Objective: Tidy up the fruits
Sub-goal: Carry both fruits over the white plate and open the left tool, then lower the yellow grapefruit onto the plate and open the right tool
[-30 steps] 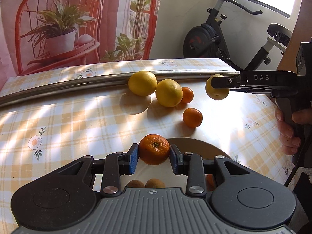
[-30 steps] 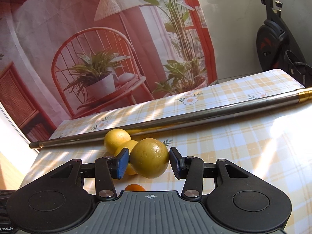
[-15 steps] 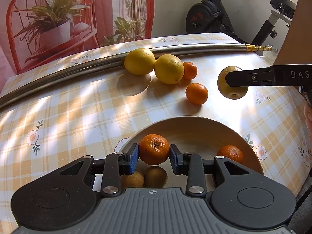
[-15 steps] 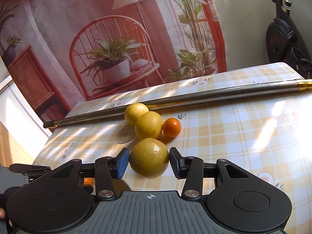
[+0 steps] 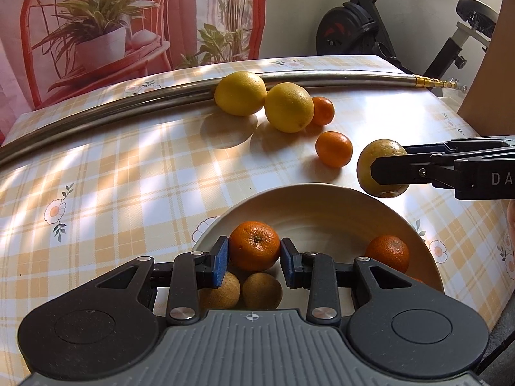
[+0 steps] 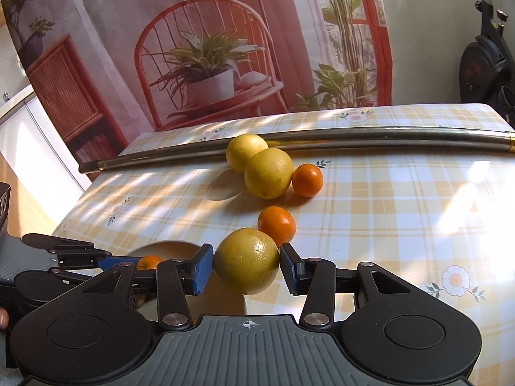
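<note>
My left gripper is shut on an orange tangerine and holds it over a cream bowl. The bowl holds two brownish fruits and another tangerine. My right gripper is shut on a yellow-green lemon; in the left wrist view the lemon hangs just beyond the bowl's far right rim. On the cloth lie two yellow lemons and two tangerines.
A long metal pole lies across the far side of the checked tablecloth. An exercise bike stands behind the table on the right. The left gripper shows at the lower left of the right wrist view.
Both grippers have drawn back toward the bowl with their fruit. The bowl has come into fuller view under the left gripper, and the lemon has come down near its rim.
</note>
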Tool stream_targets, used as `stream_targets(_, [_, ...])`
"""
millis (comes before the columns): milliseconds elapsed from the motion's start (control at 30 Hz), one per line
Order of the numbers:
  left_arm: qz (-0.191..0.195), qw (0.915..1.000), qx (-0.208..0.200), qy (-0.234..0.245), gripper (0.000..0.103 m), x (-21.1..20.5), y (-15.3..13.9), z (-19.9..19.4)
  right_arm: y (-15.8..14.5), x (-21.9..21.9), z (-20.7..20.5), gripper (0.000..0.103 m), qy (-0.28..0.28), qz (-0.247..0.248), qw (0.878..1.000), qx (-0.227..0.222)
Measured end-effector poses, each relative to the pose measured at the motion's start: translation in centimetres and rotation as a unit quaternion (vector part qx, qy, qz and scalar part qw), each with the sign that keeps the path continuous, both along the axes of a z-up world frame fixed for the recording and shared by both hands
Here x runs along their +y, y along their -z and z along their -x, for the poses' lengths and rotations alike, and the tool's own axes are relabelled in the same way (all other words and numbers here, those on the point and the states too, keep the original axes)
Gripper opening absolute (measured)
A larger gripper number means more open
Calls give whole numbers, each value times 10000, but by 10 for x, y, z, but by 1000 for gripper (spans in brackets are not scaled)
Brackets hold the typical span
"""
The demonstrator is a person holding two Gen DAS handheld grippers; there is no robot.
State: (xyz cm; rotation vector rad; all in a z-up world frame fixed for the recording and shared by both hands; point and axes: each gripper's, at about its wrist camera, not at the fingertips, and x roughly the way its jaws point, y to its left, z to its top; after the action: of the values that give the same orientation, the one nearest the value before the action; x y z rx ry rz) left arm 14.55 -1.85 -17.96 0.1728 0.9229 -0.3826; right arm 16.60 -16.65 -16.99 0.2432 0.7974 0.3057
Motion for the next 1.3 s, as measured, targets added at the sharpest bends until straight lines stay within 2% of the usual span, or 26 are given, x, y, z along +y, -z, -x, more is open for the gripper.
stream_targets(133, [-1,10000,-20,-29,37,-1,0,1,-1,4,1,42,-73,-3,10000,-6])
stream_targets(300, [351,9991,94,-212,36,8,-3,-2,0,10,1,42,-181,41,9998,5])
stream_targets(567, [606,9970,-312,-363,36,19,-29,5,-1,19,0,42,-366,38,9993,21])
stream_targets(700, [547,9945,-621,-643,36,27,-42,9,0,31,-4,42,-571,110,9983,45])
stream_targets(800, [537,9926,-707,-825,36,34,-47,10,5,42,-9,42,-719,259,9970,89])
stream_targets(1033, [711,9878,-705,-1190,36,56,-53,13,14,63,-18,42,-976,355,9945,165])
stream_targets(1300, [784,9872,-704,-1196,36,58,-52,14,18,71,-20,42,-1039,342,9938,184])
